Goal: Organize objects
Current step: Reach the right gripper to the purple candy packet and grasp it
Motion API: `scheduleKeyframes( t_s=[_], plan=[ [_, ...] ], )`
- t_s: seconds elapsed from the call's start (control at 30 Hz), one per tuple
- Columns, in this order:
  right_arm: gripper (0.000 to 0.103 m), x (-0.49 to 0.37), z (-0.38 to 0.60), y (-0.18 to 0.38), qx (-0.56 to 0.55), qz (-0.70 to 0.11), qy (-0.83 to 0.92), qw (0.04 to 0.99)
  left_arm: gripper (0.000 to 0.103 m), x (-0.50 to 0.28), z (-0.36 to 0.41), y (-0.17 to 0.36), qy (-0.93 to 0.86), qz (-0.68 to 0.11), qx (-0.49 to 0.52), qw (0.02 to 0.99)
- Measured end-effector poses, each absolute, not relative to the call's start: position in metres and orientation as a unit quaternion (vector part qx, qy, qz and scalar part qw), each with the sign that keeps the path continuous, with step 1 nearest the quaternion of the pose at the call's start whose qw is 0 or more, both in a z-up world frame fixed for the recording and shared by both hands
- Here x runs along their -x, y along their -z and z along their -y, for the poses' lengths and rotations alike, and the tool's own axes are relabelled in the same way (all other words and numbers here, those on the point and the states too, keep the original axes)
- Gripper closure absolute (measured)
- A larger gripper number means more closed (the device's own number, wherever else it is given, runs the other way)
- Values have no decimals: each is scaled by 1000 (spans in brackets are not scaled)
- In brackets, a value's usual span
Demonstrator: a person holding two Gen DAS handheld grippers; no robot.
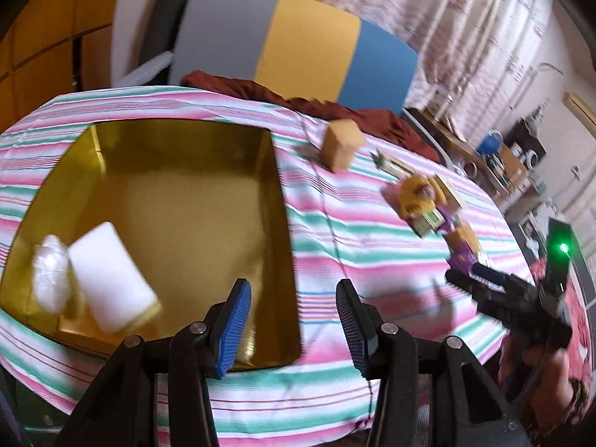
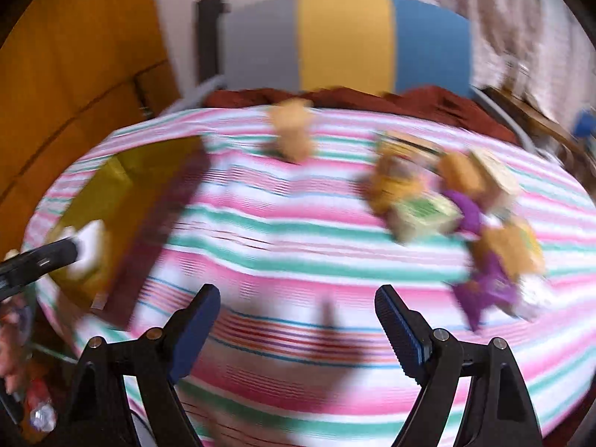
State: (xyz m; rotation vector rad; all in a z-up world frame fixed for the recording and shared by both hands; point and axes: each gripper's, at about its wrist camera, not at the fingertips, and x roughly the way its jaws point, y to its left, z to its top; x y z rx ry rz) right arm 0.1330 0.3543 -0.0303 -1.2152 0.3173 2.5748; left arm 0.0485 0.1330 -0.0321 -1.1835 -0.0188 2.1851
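No lettering can be read anywhere. The green-faced small box [image 2: 424,216] and the purple packets [image 2: 488,283] on the striped cloth [image 2: 298,223] carry printing (too blurred by motion to make out).

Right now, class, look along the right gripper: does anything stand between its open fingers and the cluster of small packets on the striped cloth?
Nothing visible does. The right gripper is open and empty, and only bare striped cloth lies between it and the cluster of small packets. The gold tin sits off to the picture's left, clear of that path. The frame is blurred.
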Motion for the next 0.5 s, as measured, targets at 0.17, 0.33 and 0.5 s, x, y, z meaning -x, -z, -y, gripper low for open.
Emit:
scheduleKeyframes(
  t_s=[0.17, 0.33, 0.5],
  plan=[
    [18, -166, -423, 42, 439, -150, -856, 227, 55, -65, -152, 38, -823, -13, 453, 342],
    [18, -182, -476, 49, 444, -205, -831, 265, 55, -79, -170, 42, -817, -32, 457, 351],
    [18, -171, -506, 57, 432, -267, -826, 244, 55, -89, -186, 40, -818, -59, 451, 353]
  ],
)
